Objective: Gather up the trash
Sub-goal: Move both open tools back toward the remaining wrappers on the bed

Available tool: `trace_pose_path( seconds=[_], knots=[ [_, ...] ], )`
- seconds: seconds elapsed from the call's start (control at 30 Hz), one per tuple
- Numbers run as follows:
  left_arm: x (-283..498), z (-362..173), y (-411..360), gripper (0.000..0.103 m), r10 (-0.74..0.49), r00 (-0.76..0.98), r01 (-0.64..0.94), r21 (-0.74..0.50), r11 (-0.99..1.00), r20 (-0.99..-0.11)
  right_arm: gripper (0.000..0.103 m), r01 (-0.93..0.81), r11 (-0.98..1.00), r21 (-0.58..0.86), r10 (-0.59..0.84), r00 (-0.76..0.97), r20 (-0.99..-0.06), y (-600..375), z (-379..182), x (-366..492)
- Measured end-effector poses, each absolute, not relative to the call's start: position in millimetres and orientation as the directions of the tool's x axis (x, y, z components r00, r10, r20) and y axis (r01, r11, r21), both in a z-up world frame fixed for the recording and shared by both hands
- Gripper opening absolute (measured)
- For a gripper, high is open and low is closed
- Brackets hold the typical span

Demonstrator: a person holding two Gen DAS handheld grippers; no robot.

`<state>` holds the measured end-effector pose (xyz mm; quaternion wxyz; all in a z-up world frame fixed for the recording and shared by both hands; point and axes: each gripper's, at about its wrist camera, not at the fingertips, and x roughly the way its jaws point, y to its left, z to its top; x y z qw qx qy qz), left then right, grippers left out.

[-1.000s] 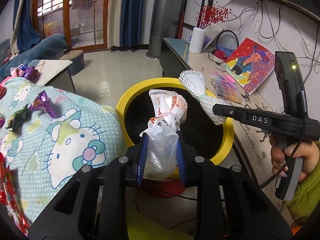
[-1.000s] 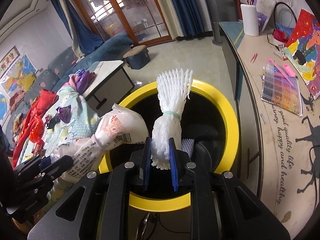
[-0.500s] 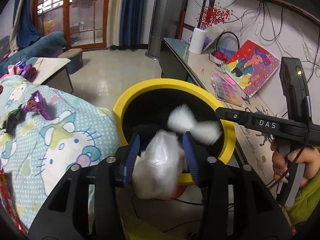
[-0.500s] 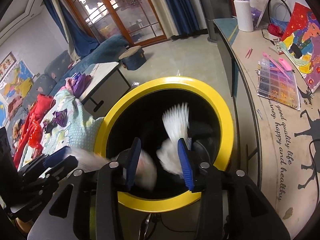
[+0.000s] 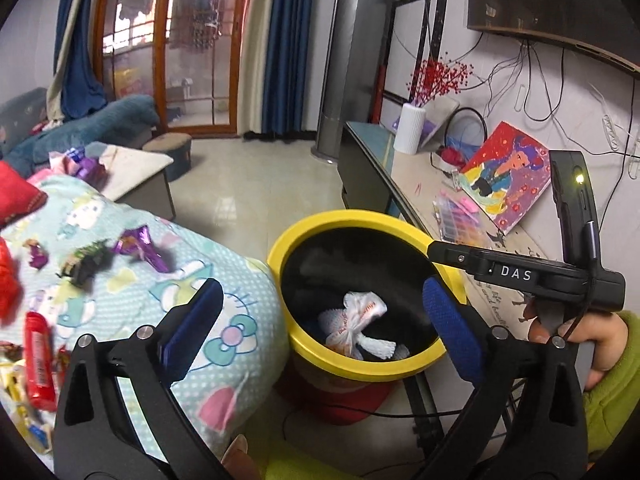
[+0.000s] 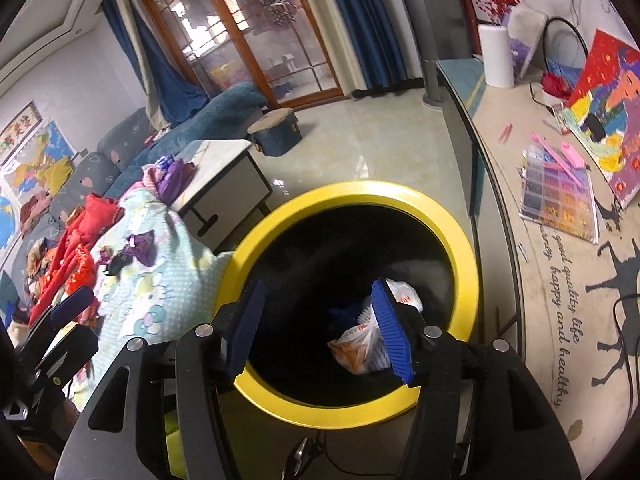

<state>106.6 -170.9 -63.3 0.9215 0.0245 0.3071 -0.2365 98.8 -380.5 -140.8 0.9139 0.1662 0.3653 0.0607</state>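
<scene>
Both pieces are down! The white plastic bag and the foam fruit net lie together at the bottom of the yellow-rimmed bin, the net at about five o'clock from the bag, touching it.

The left gripper has just been opening and now stands wide, nothing between its blue pads, hovering above the bin's near rim. The right gripper has been opening too and sits about half spread, also empty, with the bag showing past its right pad.

Now, the risks. More trash waits on the cartoon blanket at nine to ten o'clock from the bin: purple candy wrappers, a dark crumpled wrapper, a red packet. Those wrappers look thin and flat on soft cloth, so I'd guess a pinch could catch a fold of blanket along with them, or slide off altogether. The bin stands hard against the blanket's edge; a careless sideways swing could knock its rim. And the two grippers are close together here, so a collision is possible if both head left at once.
</scene>
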Motion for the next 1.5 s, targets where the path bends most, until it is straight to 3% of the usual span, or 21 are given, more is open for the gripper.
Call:
trace_pose_path(
  seconds=[0.33, 1.03, 1.5],
  knots=[
    [91.7, -39.1, -137.9, 0.092, -0.356, 0.779, 0.369, -0.083, 0.926, -0.516, 0.064, -0.062, 0.941, 0.332, 0.258, 0.767, -0.588, -346.8, -106.4, 88.3],
    [71.8, -11.7, -47.3, 0.092, -0.164, 0.891, 0.139, -0.09, 0.986, -0.423, 0.065, -0.25, 0.93, 0.269, 0.358, 0.781, -0.512, -250.9, -68.1, 59.3],
    [68.8, -11.6, -2.8, 0.092, -0.055, 0.906, 0.019, -0.089, 0.996, -0.419, 0.065, -0.418, 0.884, 0.209, 0.464, 0.732, -0.498, -186.7, -62.0, 41.1]
  ],
)
